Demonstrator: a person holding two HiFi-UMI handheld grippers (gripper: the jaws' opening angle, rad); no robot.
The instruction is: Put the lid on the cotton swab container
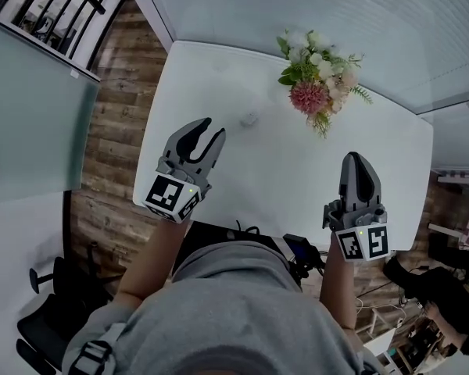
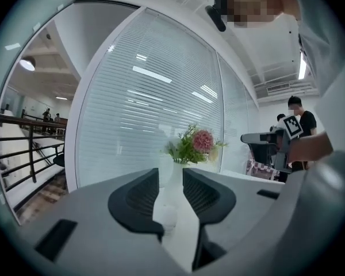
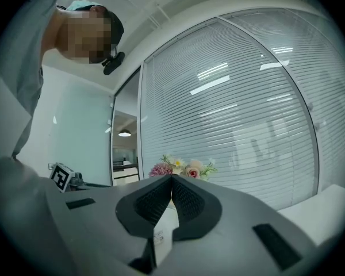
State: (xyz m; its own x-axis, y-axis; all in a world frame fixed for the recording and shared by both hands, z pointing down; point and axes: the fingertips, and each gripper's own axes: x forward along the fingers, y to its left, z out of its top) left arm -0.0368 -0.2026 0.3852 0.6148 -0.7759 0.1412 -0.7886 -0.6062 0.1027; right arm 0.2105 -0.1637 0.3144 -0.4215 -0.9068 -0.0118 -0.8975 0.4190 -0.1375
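Here the left gripper (image 1: pixel 216 126) holds its ribbed black jaws spread, nothing pinched, near a small translucent round plastic piece (image 1: pixel 248 119) lying on the smooth white table (image 1: pixel 297 186). The right gripper (image 1: pixel 353 158) has its jaws pressed together.

I'm looking down at a glossy white rectangular table (image 1: pixel 281 170) sitting on brown wood-plank floor (image 1: pixel 109 155), with white slatted blinds (image 2: pixel 144 96) covering the glass wall beyond.

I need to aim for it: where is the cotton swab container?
In the head view, the cotton swab container sits on the white table, just ahead of the left hand-held gripper, left of the flowers.
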